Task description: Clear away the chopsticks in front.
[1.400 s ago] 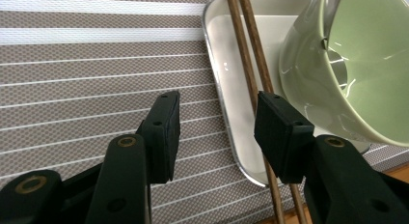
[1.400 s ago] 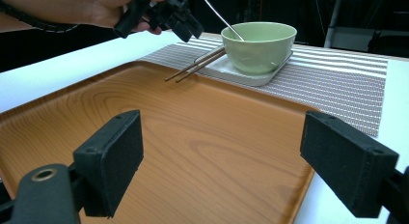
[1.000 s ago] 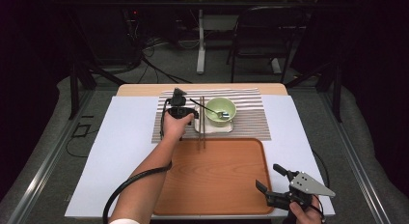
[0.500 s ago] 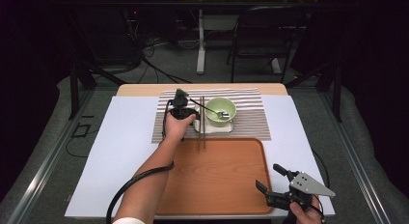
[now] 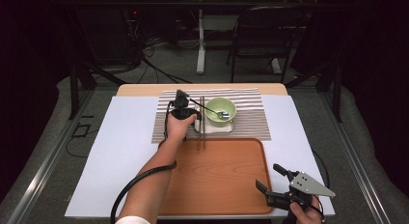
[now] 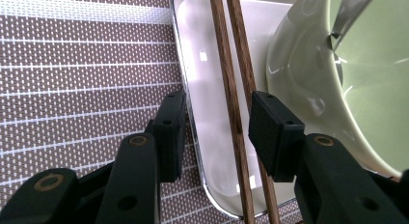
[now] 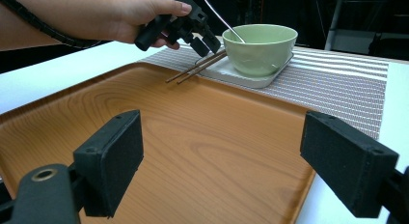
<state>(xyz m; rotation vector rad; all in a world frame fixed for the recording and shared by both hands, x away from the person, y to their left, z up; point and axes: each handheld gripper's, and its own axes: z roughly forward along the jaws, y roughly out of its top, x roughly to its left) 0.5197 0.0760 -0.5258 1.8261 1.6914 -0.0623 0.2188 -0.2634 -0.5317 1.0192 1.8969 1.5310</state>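
Left gripper (image 6: 217, 125) hovers with jaws apart around two brown chopsticks (image 6: 231, 96), just been closing but not yet pressing. These lie across a white dish (image 6: 202, 84) beside a green bowl (image 5: 220, 109). Right gripper (image 5: 273, 187) rests open over the wooden tray (image 5: 217, 175).

Chopsticks (image 5: 201, 121) across dish (image 6: 205, 137) left of bowl (image 5: 220, 110), spoon (image 5: 212, 109) seemingly inside; tray (image 5: 217, 185) in front.

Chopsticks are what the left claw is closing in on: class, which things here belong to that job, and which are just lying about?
In the job:
chopsticks
left claw, pads astride them
white dish under them

Lying about:
green bowl
spoon
wooden tray
striped mat
right claw, open
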